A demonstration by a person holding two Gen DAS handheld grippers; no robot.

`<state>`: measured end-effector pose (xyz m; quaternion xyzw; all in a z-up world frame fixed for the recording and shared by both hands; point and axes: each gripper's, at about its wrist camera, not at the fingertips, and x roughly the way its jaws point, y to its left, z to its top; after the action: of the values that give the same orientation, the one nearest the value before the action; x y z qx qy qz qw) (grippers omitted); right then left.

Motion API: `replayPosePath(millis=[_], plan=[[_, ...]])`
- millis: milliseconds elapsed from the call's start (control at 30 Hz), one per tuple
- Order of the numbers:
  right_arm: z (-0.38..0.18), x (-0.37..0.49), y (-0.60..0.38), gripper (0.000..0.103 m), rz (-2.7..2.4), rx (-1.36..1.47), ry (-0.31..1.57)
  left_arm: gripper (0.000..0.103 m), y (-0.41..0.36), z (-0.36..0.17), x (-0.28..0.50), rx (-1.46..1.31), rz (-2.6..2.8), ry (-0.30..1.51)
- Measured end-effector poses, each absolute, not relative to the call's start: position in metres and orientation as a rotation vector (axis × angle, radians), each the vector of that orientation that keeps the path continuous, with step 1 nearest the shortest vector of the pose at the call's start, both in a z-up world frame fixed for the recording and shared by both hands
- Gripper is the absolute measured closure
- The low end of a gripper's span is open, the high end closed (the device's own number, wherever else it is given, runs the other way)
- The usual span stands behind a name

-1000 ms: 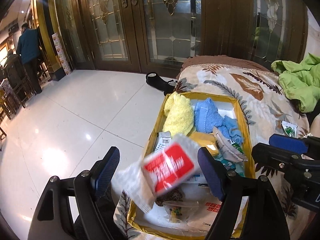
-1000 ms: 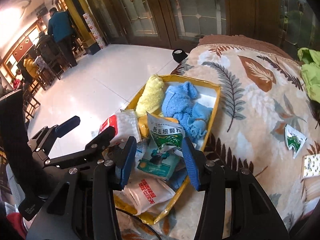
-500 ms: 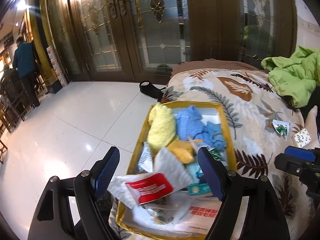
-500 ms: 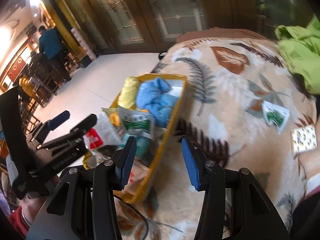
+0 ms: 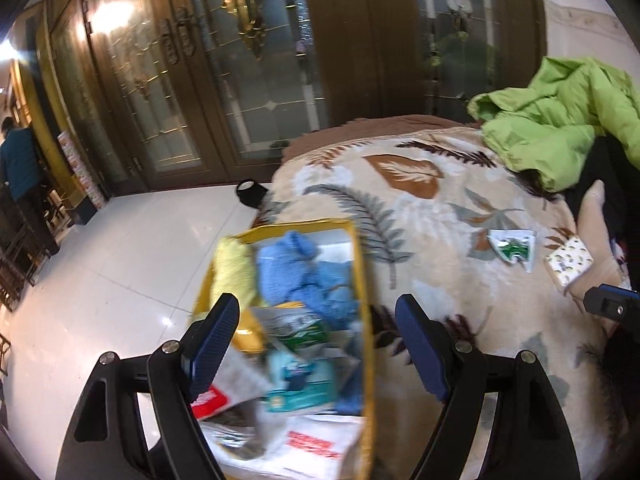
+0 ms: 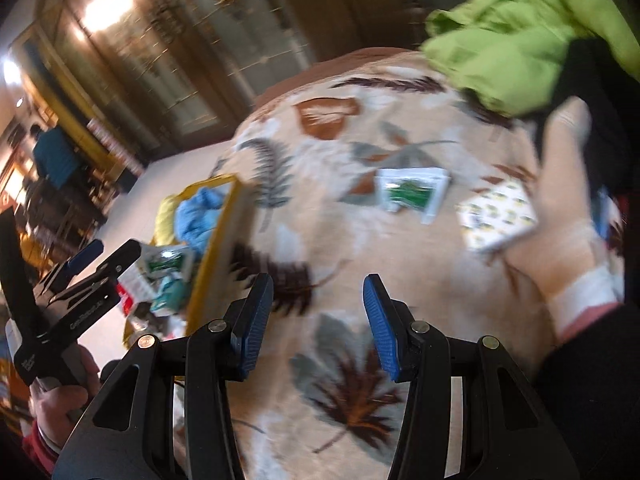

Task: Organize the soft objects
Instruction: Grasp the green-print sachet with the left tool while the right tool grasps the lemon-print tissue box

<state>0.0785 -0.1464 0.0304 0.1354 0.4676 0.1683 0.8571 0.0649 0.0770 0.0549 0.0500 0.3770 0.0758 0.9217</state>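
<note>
My left gripper [image 5: 318, 320] is open and holds nothing, hanging over the near end of the yellow box [image 5: 362, 280]. In the box lie a yellow cloth [image 5: 236, 268], a blue knitted cloth [image 5: 304, 276], several sachets and a red-and-white packet [image 5: 210, 400]. My right gripper [image 6: 316, 300] is open and bare above the leaf-patterned blanket [image 6: 320, 160], right of the box [image 6: 218, 240]. Ahead of it on the blanket lie a green-and-white sachet [image 6: 412, 194] and a patterned tissue pack [image 6: 496, 216]. The left gripper [image 6: 108, 256] shows at the far left of the right wrist view.
A green jacket [image 5: 560, 120] is heaped at the blanket's far right. A person's limb in pale fabric [image 6: 560, 220] rests beside the tissue pack. White tiled floor [image 5: 120, 260] lies left of the box, glass doors [image 5: 240, 80] behind, and a person [image 5: 18, 160] stands far left.
The red-and-white packet dropped from between the left fingers into the box. Both grippers swung right; the right one left the box and now hangs over the blanket.
</note>
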Motion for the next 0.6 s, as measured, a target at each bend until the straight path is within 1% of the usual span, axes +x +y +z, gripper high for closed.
replayPosePath(millis=[167,267,400,600], plan=[[0.020,0.079,-0.190,0.056,0.275,0.357,0.986,0.022,0.040,0.045,0.067,0.165,0.116,0.791],[0.015,0.079,-0.205,0.056,0.257,0.389,0.988,0.022,0.032,0.037,0.065,0.194,0.115,0.806],[0.008,0.080,-0.211,0.056,0.259,0.399,0.995,0.022,0.044,0.024,0.058,0.178,0.143,0.853],[0.002,0.084,-0.218,0.056,0.237,0.409,0.996,0.022,0.072,-0.004,0.017,0.125,0.147,0.970]])
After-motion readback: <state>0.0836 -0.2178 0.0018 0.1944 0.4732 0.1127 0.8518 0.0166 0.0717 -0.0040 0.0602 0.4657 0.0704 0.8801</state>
